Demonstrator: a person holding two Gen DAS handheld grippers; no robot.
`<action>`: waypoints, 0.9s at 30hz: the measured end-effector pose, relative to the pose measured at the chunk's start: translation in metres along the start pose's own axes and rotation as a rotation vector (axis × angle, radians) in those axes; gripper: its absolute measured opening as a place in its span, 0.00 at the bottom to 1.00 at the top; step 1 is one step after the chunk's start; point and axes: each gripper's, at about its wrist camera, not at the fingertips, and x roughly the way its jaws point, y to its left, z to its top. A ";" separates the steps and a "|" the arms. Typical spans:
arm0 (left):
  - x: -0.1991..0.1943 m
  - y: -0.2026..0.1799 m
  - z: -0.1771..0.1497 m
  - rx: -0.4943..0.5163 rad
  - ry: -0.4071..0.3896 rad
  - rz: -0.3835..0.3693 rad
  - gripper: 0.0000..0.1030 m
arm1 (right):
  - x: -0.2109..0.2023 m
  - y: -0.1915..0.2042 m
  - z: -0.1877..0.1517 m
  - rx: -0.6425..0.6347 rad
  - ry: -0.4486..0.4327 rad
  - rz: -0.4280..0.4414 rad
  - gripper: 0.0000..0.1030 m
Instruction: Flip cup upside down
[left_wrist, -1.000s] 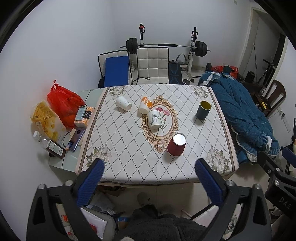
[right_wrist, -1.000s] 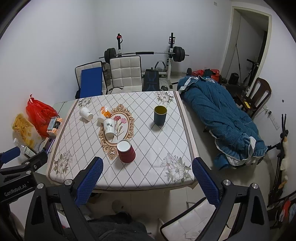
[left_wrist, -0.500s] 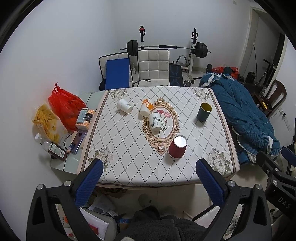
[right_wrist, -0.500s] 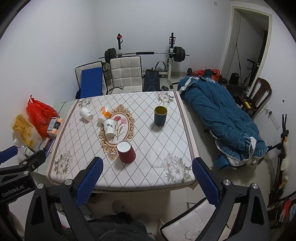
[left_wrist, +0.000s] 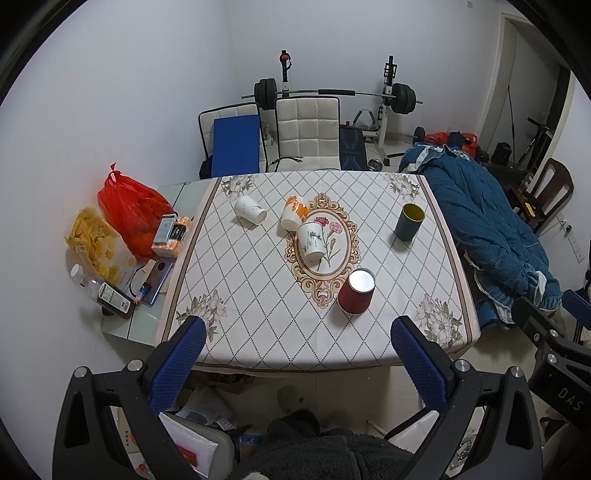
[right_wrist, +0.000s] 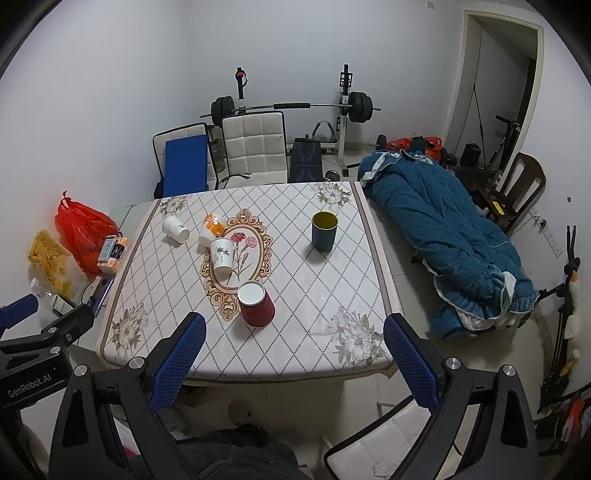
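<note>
A red paper cup (left_wrist: 356, 291) stands upside down near the table's front, also in the right wrist view (right_wrist: 255, 303). A dark green cup (left_wrist: 409, 222) stands upright at the right side (right_wrist: 324, 231). A white flowered cup (left_wrist: 311, 242) stands upside down on the centre medallion. An orange-patterned cup (left_wrist: 293, 212) and a white cup (left_wrist: 250, 209) lie on their sides behind it. My left gripper (left_wrist: 297, 363) and right gripper (right_wrist: 293, 360) are open and empty, held high in front of the table, far from every cup.
The table (left_wrist: 258, 295) has a diamond-patterned cloth. A side table at the left holds a red bag (left_wrist: 129, 206), snacks, bottles and a phone. Chairs (left_wrist: 308, 133) and a barbell rack stand behind. A blue quilt (left_wrist: 487, 229) lies at the right.
Both grippers have drawn slightly up and back from the table, so it looks a little smaller. No cup has moved.
</note>
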 end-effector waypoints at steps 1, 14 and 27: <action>0.000 0.000 0.000 0.000 0.000 0.000 1.00 | 0.000 -0.001 0.000 0.003 0.001 0.000 0.96; 0.002 -0.003 -0.004 -0.003 0.000 -0.002 1.00 | 0.002 0.005 -0.002 -0.005 0.008 0.006 0.96; 0.004 -0.002 -0.005 -0.006 0.002 0.003 1.00 | 0.003 0.009 -0.004 -0.014 0.009 0.017 0.96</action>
